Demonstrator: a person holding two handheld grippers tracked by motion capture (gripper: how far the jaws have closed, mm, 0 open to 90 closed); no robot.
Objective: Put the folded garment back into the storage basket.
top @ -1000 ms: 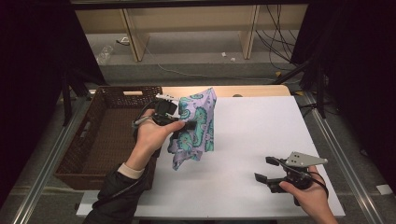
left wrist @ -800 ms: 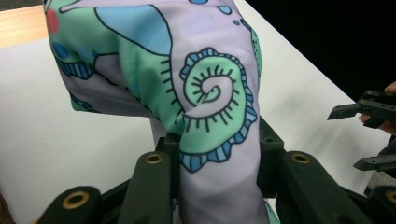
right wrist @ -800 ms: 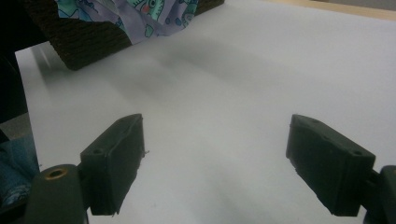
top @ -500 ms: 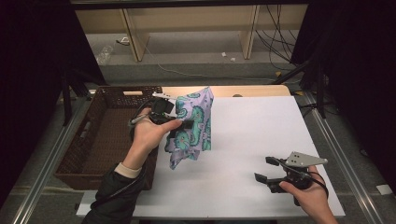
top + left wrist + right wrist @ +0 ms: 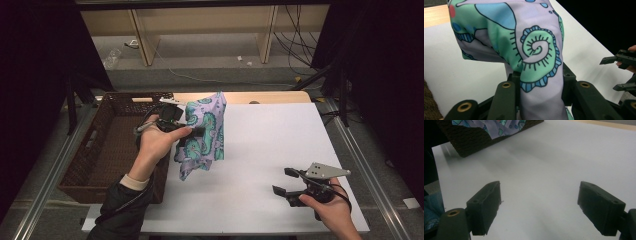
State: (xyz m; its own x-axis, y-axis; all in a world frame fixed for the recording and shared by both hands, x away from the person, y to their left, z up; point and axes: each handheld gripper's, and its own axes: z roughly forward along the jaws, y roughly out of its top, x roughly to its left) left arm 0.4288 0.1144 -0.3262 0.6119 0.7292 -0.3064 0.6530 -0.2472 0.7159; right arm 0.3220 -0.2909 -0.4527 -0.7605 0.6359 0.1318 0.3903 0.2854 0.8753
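Observation:
A lilac cloth (image 5: pixel 204 131) printed with teal swirls hangs over the white table's left part, beside the basket. My left gripper (image 5: pixel 193 134) is shut on it, and a bunched fold fills the space between the jaws. Close up, the cloth (image 5: pixel 534 47) drapes over the left gripper (image 5: pixel 541 75), hiding its fingertips. At the table's front right, my right gripper (image 5: pixel 281 181) rests low and open, with nothing between its fingers. In its own view, the right gripper (image 5: pixel 541 202) has its jaws wide apart over bare white tabletop, with the cloth (image 5: pixel 499 126) far off.
A dark brown woven basket (image 5: pixel 95 131) stands along the table's left edge, its corner (image 5: pixel 474 142) facing the right gripper. The white table surface (image 5: pixel 270 135) stretches between the two hands. A wooden strip (image 5: pixel 270 97) runs along the far edge.
The left gripper and the hanging cloth have drifted slightly left toward the basket. The right gripper has stayed put.

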